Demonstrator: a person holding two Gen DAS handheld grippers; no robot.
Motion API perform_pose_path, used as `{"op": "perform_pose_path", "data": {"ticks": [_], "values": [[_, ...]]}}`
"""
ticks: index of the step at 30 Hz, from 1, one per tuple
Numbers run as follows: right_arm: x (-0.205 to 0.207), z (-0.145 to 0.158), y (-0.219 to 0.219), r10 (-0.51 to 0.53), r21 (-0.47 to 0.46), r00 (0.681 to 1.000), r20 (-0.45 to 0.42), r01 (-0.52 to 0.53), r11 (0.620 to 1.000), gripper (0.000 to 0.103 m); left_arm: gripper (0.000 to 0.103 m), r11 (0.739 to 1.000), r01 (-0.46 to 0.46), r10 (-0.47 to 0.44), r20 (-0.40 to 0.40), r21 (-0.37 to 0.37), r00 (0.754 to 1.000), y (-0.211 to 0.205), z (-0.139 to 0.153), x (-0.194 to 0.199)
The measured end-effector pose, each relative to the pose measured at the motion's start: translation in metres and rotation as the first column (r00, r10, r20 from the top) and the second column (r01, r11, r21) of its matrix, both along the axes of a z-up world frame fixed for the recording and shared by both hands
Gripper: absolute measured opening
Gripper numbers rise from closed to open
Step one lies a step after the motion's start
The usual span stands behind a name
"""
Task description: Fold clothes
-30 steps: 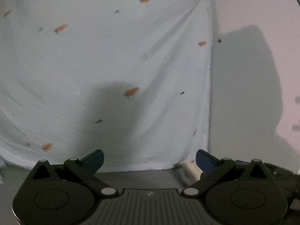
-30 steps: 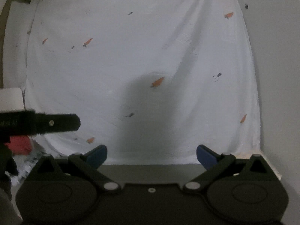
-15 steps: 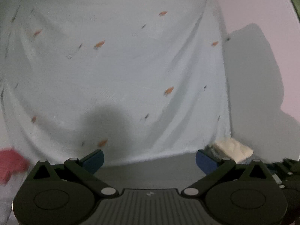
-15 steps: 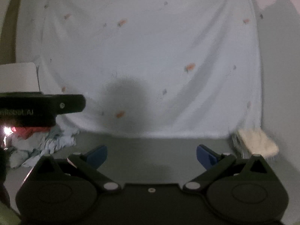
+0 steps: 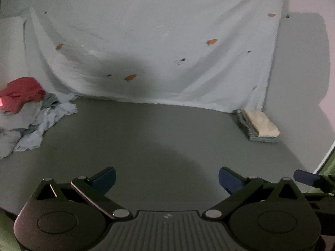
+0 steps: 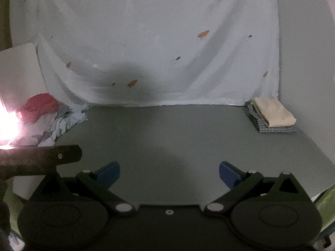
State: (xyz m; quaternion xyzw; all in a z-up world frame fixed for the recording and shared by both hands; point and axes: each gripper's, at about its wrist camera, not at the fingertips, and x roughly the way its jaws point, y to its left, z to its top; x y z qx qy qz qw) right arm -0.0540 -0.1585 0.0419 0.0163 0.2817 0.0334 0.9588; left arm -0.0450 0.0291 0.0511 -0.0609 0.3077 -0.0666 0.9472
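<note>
A heap of unfolded clothes (image 5: 27, 115) (image 6: 52, 117), with a red garment (image 5: 21, 93) (image 6: 39, 106) on top, lies at the far left of the grey table (image 5: 157, 138) (image 6: 178, 138). At the far right sits a folded stack: a cream piece (image 5: 261, 122) (image 6: 272, 113) over a checked grey one (image 6: 272, 128). My left gripper (image 5: 166, 178) is open over the near table, holding nothing. My right gripper (image 6: 169, 172) is open too, with nothing between its blue pads. Part of the left gripper's body (image 6: 37, 161) shows at the left of the right wrist view.
A white sheet with small orange carrot prints (image 5: 159, 48) (image 6: 159, 48) hangs as a backdrop behind the table. A bright glare (image 6: 6, 123) sits at the left edge. Green fabric (image 6: 324, 198) shows past the table's right edge.
Both views have dropped from the hanging sheet down to the table. The clothes heap and the folded stack have come fully into sight. Both grippers stay open.
</note>
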Motion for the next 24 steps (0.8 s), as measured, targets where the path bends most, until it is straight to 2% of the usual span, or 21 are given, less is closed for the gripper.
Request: {"op": "perform_pose_path", "data": {"ticks": [5,12,24], "values": [[-0.01,0.001,0.01,0.002,-0.048,1.0,0.005,-0.002,0.999,0.102,0.103,1.0,-0.023,0.023,-0.007,0.01,1.0,0.009,0.001,-0.01],[-0.024,-0.002,0.015,-0.009,-0.047,1.0,0.005,0.01,0.999,0.102,0.103,0.999,-0.02,0.02,-0.005,0.035,1.0,0.015,0.002,-0.02],[-0.018,0.001,0.01,0.051,-0.076,0.999,-0.001,-0.051,0.996,0.102,0.103,0.998,-0.023,0.022,0.008,0.058,1.0,0.002,0.005,-0.022]]}}
